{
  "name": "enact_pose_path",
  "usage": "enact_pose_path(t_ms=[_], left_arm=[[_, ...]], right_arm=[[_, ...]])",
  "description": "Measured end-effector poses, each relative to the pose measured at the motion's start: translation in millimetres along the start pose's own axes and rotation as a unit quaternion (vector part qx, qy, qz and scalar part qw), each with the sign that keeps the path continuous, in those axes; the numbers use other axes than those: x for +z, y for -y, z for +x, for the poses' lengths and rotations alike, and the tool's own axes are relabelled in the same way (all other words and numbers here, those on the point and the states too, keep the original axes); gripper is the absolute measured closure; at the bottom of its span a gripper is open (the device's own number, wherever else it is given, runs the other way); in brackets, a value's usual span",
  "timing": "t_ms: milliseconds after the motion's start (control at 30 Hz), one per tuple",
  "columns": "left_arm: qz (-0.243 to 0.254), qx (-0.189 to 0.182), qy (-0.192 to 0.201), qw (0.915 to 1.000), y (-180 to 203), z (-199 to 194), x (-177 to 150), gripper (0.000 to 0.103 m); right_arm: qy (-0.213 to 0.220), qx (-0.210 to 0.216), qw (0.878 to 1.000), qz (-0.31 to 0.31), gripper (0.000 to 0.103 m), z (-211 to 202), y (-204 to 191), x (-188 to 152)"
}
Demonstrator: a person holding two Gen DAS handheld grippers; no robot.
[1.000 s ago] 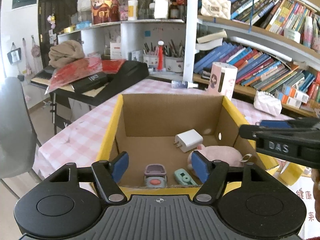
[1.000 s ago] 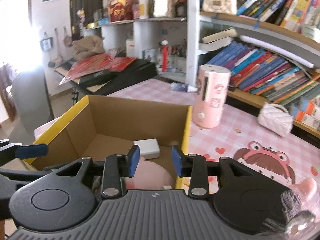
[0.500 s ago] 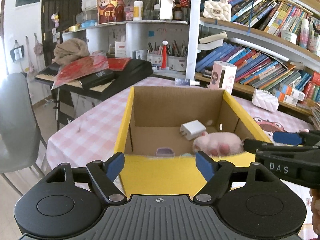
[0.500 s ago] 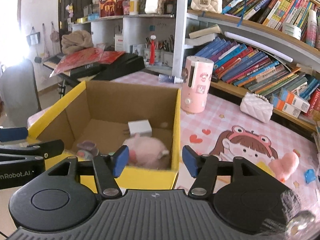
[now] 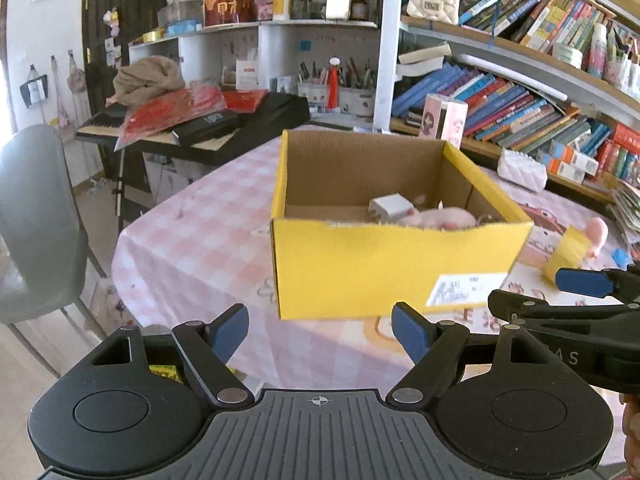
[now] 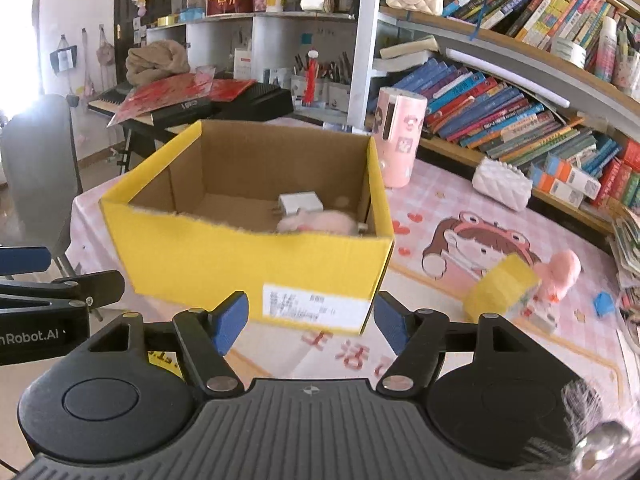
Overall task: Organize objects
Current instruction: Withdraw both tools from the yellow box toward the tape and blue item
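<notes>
A yellow cardboard box (image 5: 384, 268) (image 6: 224, 256) stands open on the pink checked table. Inside it lie a white charger (image 5: 390, 207) (image 6: 300, 203) and a pink plush toy (image 5: 444, 218) (image 6: 320, 222). My left gripper (image 5: 320, 334) is open and empty, in front of the box's near wall and apart from it. My right gripper (image 6: 312, 322) is open and empty, also short of the box. The right gripper also shows in the left wrist view (image 5: 560, 292). A small pink plush (image 6: 560, 270), a yellow flap piece (image 6: 500, 288) and a small blue item (image 6: 604, 303) lie on the table right of the box.
A pink cylinder (image 6: 398, 136) and a white quilted purse (image 6: 502, 188) stand behind the box. Bookshelves (image 6: 520, 92) run along the back right. A keyboard with red bags (image 5: 192, 120) is at the back left. A grey chair (image 5: 36, 220) stands left of the table.
Both grippers have drawn back from over the box and now sit in front of it. The right gripper's jaws have opened wider. The pink plush now lies in the box.
</notes>
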State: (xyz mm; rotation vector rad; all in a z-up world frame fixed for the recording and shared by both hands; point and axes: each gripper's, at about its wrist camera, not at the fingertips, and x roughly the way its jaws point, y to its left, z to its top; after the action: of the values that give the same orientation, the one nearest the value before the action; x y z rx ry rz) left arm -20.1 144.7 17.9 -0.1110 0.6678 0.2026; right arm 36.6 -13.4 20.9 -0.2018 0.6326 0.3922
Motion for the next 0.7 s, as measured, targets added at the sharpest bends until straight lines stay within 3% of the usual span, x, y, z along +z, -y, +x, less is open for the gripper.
enact_pose_path(t_ms=[300,700], left_arm=[[0.025,-0.027,-0.016,0.9992,11,-11,-16,0.019],[0.070,-0.077,-0.027,0.9942,41,-22,-32,0.016]], right_arm=[[-0.014,-0.032,0.999,0.015,0.024,-24,-2,-27],[-0.021,-0.088,0.994,0.053,0.021,-55,17,-59]])
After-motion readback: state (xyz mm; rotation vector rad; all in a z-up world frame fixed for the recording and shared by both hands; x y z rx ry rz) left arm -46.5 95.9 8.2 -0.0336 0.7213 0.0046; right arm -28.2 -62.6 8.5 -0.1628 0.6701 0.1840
